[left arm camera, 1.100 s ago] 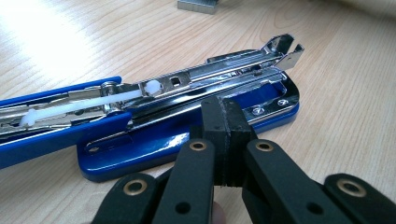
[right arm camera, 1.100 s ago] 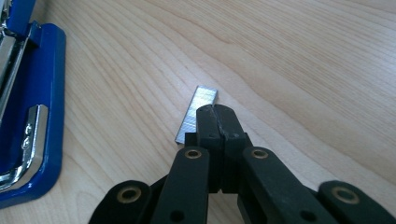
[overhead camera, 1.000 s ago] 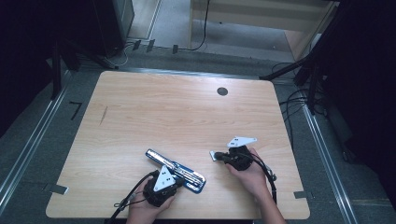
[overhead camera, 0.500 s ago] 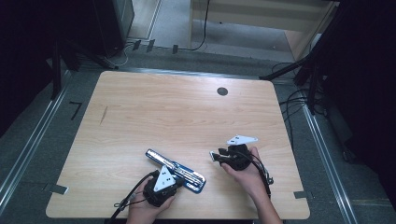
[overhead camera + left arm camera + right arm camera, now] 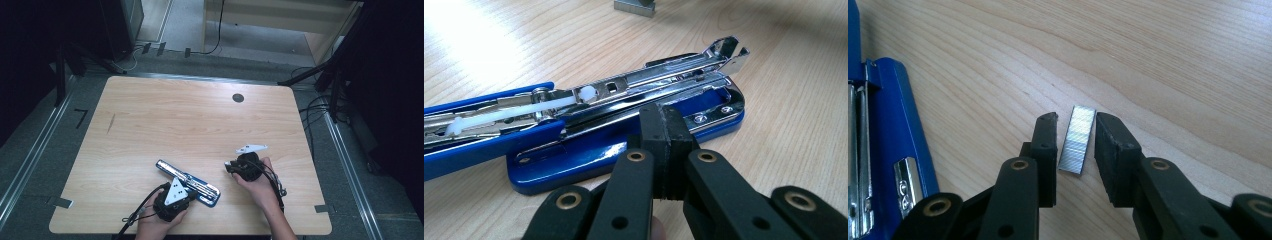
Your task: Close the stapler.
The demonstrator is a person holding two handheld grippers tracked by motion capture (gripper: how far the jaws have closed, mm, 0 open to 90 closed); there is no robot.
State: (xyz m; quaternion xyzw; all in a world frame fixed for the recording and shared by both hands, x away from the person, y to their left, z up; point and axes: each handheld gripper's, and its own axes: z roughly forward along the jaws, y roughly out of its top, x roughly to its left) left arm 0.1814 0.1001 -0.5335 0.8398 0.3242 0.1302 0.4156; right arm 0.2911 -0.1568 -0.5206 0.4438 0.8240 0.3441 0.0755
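Blue stapler [image 5: 624,125], swung open with its chrome staple channel bared, lies on the wooden table [image 5: 200,125]; the left gripper [image 5: 664,145] has its jaws pressed together, nothing between them, tips resting on or just above the blue base plate, seemingly pinning it. Just ahead of the right gripper [image 5: 1075,150] a short strip of staples [image 5: 1077,140] lies flat on the wood, squarely between the two jaws, which stand narrow and have just been closing, yet gaps show on both sides, so the strip is not gripped. Risks, as I judge them: the strip lies slightly skewed to the jaws, so one pad could meet it first and push it sideways or tip it up; squeezing too hard could snap it; and the left jaws could slide off the glossy base, letting the stapler shift
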